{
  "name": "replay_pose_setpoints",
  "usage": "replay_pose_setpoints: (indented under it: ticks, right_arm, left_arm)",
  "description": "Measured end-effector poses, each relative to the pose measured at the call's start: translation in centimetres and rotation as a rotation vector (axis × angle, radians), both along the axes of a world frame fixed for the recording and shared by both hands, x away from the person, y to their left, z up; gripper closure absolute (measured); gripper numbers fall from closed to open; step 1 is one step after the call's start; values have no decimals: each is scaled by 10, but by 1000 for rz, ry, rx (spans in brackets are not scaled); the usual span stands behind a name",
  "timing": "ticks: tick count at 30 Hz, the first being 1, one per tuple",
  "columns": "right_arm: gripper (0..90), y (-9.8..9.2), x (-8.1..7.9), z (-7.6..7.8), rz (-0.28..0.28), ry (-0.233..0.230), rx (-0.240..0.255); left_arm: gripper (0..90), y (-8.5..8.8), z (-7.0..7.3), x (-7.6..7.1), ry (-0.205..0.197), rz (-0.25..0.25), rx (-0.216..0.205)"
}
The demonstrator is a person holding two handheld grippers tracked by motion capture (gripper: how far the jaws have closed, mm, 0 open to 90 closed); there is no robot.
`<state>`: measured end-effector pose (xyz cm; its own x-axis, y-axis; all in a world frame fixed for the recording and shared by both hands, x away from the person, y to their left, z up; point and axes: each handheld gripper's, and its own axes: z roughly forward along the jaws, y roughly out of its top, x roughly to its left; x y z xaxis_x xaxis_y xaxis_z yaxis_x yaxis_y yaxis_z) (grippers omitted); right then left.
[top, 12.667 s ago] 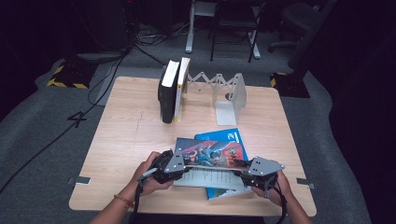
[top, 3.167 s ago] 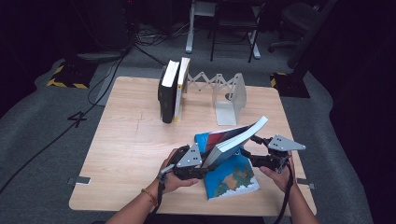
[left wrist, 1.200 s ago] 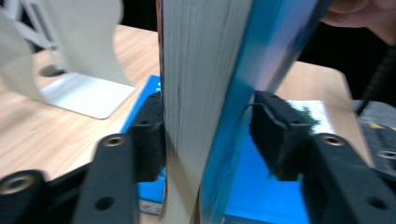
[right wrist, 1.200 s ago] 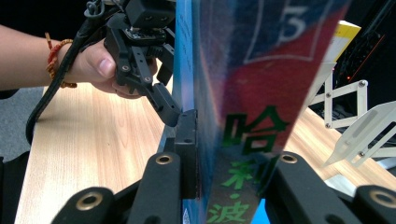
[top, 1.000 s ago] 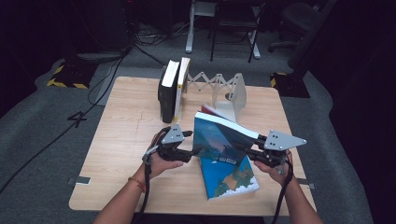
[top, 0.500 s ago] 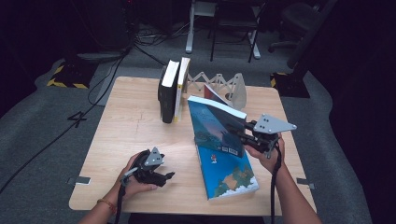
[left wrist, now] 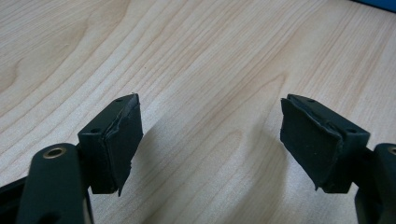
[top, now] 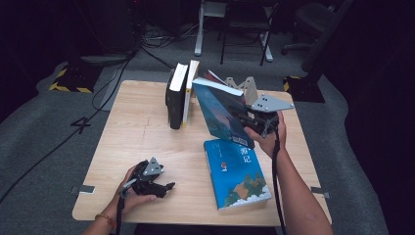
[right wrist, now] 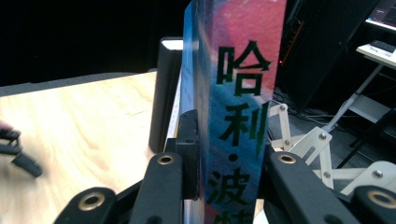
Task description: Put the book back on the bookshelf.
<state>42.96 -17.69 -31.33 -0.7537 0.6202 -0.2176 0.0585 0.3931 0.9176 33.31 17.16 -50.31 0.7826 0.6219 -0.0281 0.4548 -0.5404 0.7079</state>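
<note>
Clamped in the right gripper (top: 247, 119): a thick blue paperback book with a glossy illustrated cover (top: 222, 115), held off the table, near upright and tilted, just beside the standing books at the far edge. Black jaws pressed on both covers near the spine, seen in the right gripper view with flat matte pads (right wrist: 189, 149) against the glossy surface. Spine (right wrist: 240, 107) printed in dark green Chinese characters on a blue-to-red ground: 哈利·波, lower characters cut off by the frame. Grey 3-cornered plate (top: 270, 103) on top of that gripper, cable trailing down along the forearm.

Lying flat on the pale wood-grain table (top: 142, 132): a second blue paperback with a painted landscape cover (top: 235, 171), just below the held one, white page edges showing at its near end; white characters at its top, too small to read.

Standing upright at the far side: 2 books, one black-covered (top: 174, 98), one cream-edged (top: 190, 93), touching each other, next to a light-coloured zigzag folding book stand (top: 247, 88) with riveted joints.

Left gripper (top: 159, 186) low over the table near the front left corner, well apart from all books. Jaws wide apart, just been opening, nothing between them; rough black rubber pads (left wrist: 119, 140), ragged at the edges, with bare light wood grain beneath.
</note>
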Motion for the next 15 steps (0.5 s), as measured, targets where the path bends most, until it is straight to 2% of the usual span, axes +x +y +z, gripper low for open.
replay_pose_setpoints:
  ticks: [3,8,9,11,15]
  right_arm:
    - [747,7,11,2,-26,-6,0]
    - [747,19,30,1,-68,-11,4]
    - [747,19,30,1,-68,-11,4]
    - [747,26,42,-2,-81,-6,15]
    - [747,31,54,-5,-101,1,32]
  left_arm:
    - [215,-1,-1,-2,-2,-7,16]
    - [218,0,-1,-2,1,-10,16]
    - [215,0,-1,-2,1,-10,16]
    - [214,0,-1,-2,2,-9,15]
    - [213,-1,-1,-2,2,-8,15]
